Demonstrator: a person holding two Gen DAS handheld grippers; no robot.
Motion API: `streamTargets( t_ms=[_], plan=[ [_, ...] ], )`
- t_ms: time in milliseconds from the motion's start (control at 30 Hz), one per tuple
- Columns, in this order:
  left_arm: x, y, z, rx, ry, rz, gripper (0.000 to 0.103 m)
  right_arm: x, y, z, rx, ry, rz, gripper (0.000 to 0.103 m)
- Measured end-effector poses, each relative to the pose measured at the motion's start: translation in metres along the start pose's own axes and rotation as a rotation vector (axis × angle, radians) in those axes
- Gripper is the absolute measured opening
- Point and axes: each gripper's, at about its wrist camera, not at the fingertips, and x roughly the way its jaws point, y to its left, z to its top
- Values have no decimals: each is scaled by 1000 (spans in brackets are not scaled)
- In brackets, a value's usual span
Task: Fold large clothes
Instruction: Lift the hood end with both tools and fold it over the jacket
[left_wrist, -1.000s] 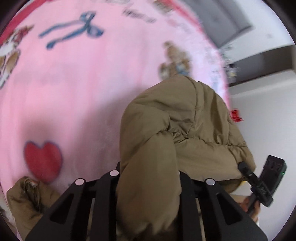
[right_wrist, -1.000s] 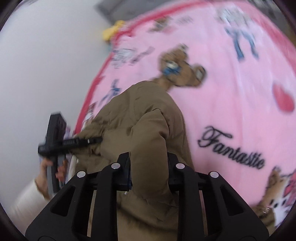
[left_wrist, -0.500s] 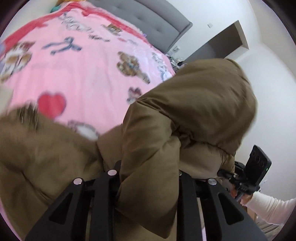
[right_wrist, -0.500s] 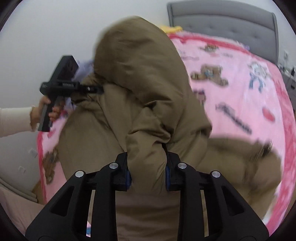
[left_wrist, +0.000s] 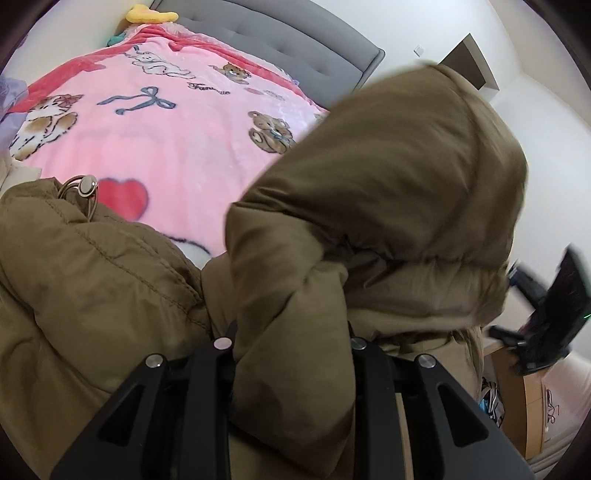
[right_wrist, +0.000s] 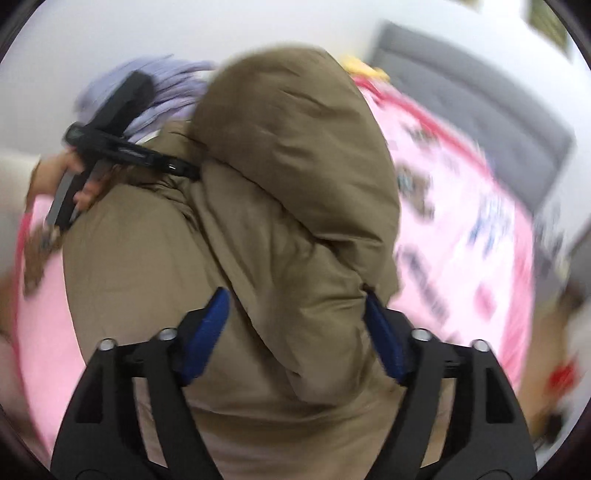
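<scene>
The right gripper (right_wrist: 295, 325) is letting go: its jaws are opening, the blue pads (right_wrist: 207, 332) now stand wide apart, and the bulky fold of the brown padded jacket (right_wrist: 280, 206) lies between them without being pressed. The left gripper (left_wrist: 291, 339) is different, its fingers are clamped on a thick roll of the same jacket (left_wrist: 369, 206), which bulges up in front of its camera. So the jacket is now carried on one side only. Part of it rests on the pink blanket (left_wrist: 177, 147) of the bed, with a drawstring toggle (left_wrist: 86, 184) showing on the lower heap at the left, and the raised part hangs above the bed's near edge.

For the task this looks like the end of one fold: the lifted half is brought over and the right side is released, so I judge the left release comes next, and then some flattening.

Compared with one second ago, both grippers then pinched the jacket and it lay low on the blanket, with much pink around it. Half a second ago it was already lifted high and both were closed on it. Now the grey headboard (left_wrist: 288, 44) is in sight, the jacket fills more of both views, and only the right pads have parted
</scene>
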Motion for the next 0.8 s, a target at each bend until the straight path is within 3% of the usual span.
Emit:
streamTargets(
  t_ms=[100,167,267,333,400,433,533,600,667,700,800],
  plan=[
    [-3,0,-3,-16,-13,-10,25,-12,-3,32,-141,8,-39,84],
    [-3,0,-4,-13,-18,-10,25,-17,-6,49,-202,55,-2,84],
    [-5,0,-7,-2,-20,-12,25,-32,-12,74,-235,-7,67,86],
    [-7,1,-10,-8,-20,-22,25,-20,-10,104,-339,-12,74,94],
    [-7,3,-8,-4,-20,-21,25,0,1,127,-480,16,51,94],
    [-7,4,-9,-2,-22,-20,25,18,4,143,-561,47,49,94],
    [-6,6,-9,1,-28,-21,25,63,4,177,-626,158,136,94],
    [-6,6,-10,-1,-28,-28,25,101,0,188,-623,323,199,93],
    [-7,3,-10,2,-25,-30,25,122,-3,188,-579,439,276,56],
    [-8,3,-9,0,-22,-28,25,131,-9,191,-507,496,358,16],
    [-18,2,-2,-48,1,-38,28,129,-23,198,-426,476,368,11]
  ],
)
